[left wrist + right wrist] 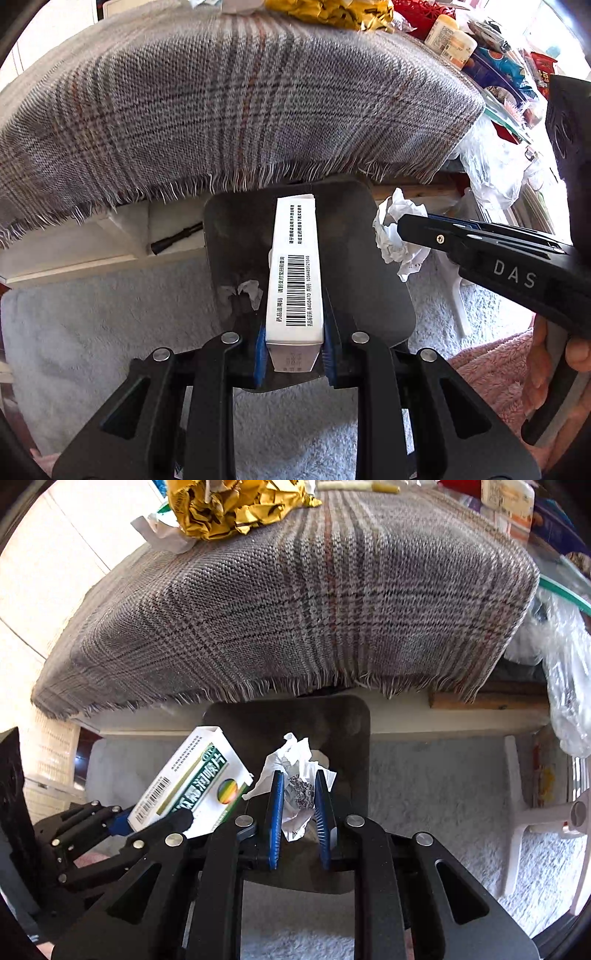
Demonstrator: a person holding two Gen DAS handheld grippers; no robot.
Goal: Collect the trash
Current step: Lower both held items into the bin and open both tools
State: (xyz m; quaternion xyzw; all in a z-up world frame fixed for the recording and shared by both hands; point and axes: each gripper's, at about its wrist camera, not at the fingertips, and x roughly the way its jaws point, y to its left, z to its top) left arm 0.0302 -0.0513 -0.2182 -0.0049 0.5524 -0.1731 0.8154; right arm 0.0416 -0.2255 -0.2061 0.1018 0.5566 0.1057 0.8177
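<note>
Only right view shows the box's (195,775) green face; left, barcode.

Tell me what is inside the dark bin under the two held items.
Inside the dark bin, a few white paper scraps lie on its bottom. The medicine box and the crumpled paper hang over the opening and cover much of the bottom.
</note>
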